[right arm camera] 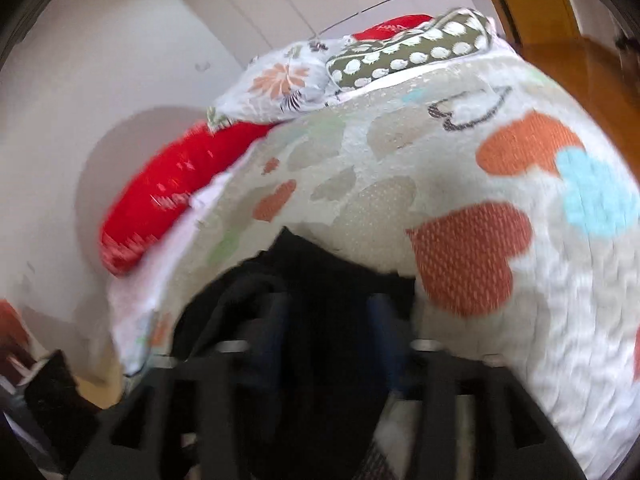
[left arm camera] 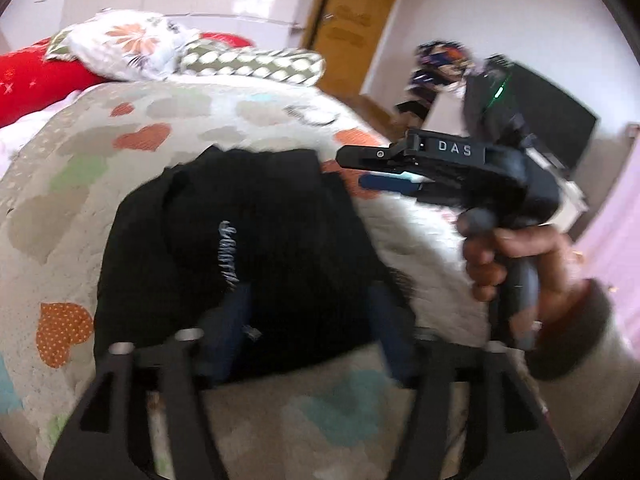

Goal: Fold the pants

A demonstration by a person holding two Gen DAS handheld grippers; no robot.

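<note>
Both tools stand with their jaws apart and nothing pinched between them. From the left wrist view, the left tool (left arm camera: 308,336) hangs over the near edge of the black pants (left arm camera: 248,248), its blue-padded fingers (left arm camera: 230,328) spread wide over the cloth without pressing on it. The pants lie as a folded, roughly square bundle on the bed (left arm camera: 80,184), whose cover is pale with orange, green and blue hearts; a line of white lettering (left arm camera: 229,254) shows on the top layer. To the right in that view the right tool (left arm camera: 394,170) is seen side on, marked DAS, its fingers parted and pointing toward the far right corner of the bundle, apart from the cloth. A hand (left arm camera: 516,256) grips its handle, with a dark cuff at the wrist.

From the right wrist view, heavily blurred, the right tool (right arm camera: 332,332) has its blue fingers (right arm camera: 382,328) open above the black fabric (right arm camera: 304,264), with bare bedcover (right arm camera: 440,168) beyond. At the head of the bed sit a red pillow (right arm camera: 172,196), a floral pillow (right arm camera: 280,80) and an olive spotted pillow (right arm camera: 412,48). A wooden door (left arm camera: 360,28) stands behind the bed.
</note>
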